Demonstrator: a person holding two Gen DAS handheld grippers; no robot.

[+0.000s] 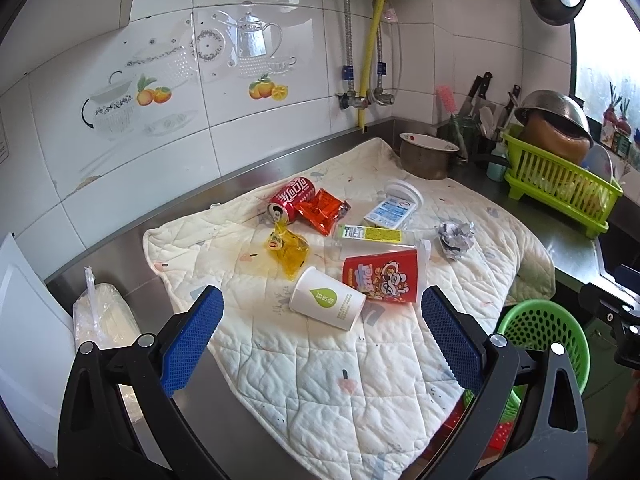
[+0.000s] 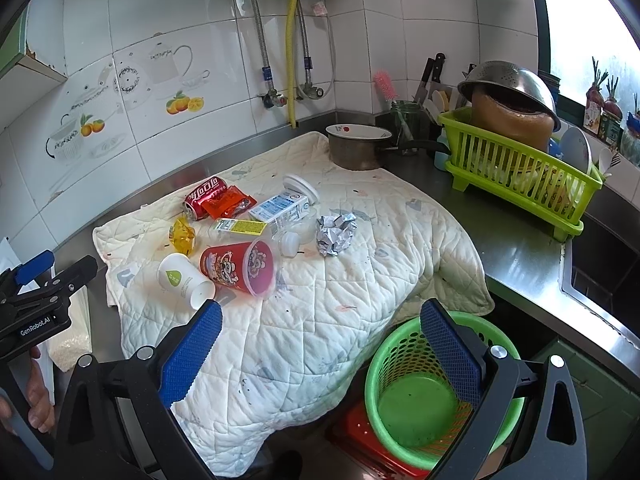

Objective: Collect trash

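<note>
**Trash uncollected, basket empty**

Nothing is held by either gripper. The left gripper [image 1: 322, 336] is seen with its jaws spread wide and empty above the near part of the quilted mat [image 1: 320, 380]; the right gripper [image 2: 320, 354] is likewise spread wide and empty.

Taken left to right from the left jaws, the litter is laid out ahead on the mat. Far ahead and left of centre a red soda can [image 1: 290, 199] lies on its side, touching a red snack wrapper [image 1: 322, 211]. Nearer, a yellow wrapper [image 1: 289, 251] sits over a yellowish stain. Just ahead between the jaws a white paper cup [image 1: 327, 303] is tipped over, touching a red plastic cup [image 1: 382, 276]. Behind these a clear bottle [image 1: 374, 240] and a milk carton [image 1: 390, 212] are found, and further right a crumpled paper ball [image 1: 456, 237].

Beneath the right jaws the green basket [image 2: 416, 400] is seen, below the counter edge, with nothing in it. The task is judged barely begun: every piece is left to collect.
</note>
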